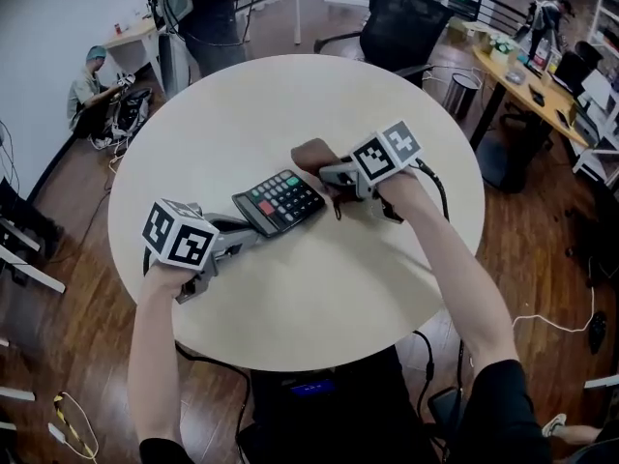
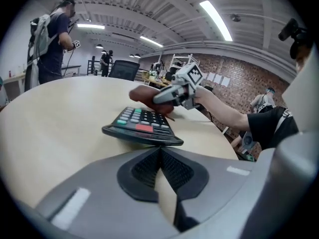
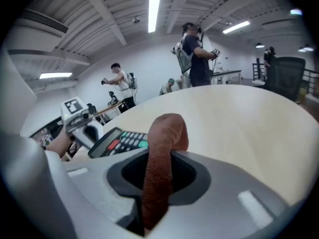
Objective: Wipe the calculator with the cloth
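Observation:
A black calculator (image 1: 279,201) with a red and a green key lies near the middle of the round pale table (image 1: 290,298). My left gripper (image 1: 235,232) is shut, and its tips rest against the calculator's (image 2: 142,126) near edge with nothing between the jaws. My right gripper (image 1: 324,174) is shut on a brown cloth (image 1: 311,155), which sticks up from its jaws and curls over. In the right gripper view the cloth (image 3: 162,153) hangs just beside the calculator's (image 3: 122,141) far end. Whether cloth and keys touch is hidden.
A black office chair (image 1: 411,22) stands behind the table. A person (image 1: 208,8) stands at the back left and another sits on the floor (image 1: 92,85). Desks with clutter (image 1: 542,75) line the right side.

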Tool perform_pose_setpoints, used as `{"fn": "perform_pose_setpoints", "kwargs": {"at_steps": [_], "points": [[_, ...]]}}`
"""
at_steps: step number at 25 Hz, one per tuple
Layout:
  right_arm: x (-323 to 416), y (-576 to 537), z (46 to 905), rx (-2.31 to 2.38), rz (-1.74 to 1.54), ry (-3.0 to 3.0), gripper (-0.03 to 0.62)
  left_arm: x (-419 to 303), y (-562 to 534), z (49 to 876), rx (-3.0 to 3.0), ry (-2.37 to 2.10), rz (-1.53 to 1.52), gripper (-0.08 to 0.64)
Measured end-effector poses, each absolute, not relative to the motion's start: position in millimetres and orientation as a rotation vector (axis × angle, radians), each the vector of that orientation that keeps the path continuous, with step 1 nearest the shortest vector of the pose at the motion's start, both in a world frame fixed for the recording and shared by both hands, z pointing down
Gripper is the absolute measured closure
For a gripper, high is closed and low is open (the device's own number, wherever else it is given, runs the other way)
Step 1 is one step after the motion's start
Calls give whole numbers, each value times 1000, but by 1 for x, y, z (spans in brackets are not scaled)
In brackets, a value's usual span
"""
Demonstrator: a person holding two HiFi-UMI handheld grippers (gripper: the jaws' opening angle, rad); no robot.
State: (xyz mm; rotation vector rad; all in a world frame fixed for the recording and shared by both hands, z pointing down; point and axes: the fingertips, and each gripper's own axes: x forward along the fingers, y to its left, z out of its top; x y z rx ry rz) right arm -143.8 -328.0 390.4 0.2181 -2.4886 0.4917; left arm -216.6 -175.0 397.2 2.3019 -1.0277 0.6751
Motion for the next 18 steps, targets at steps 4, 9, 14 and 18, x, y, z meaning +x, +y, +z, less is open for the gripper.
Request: {"fn": "perform_pose_setpoints", "kwargs": {"at_steps": [4, 9, 14, 18], "points": [[-182, -356, 375, 281, 491, -2560, 506, -212, -178, 399, 2300, -1036, 705, 554], [-218, -356, 406, 188, 419, -2407, 506, -207, -182, 403, 2289, -1056, 699, 554], [-187, -339, 412, 112, 414, -2291, 506, -205, -191, 402, 2302, -1069, 722, 554], [-136, -315, 413, 81, 443, -2245, 506, -206, -194, 400, 2303, -1091, 706, 554]]}}
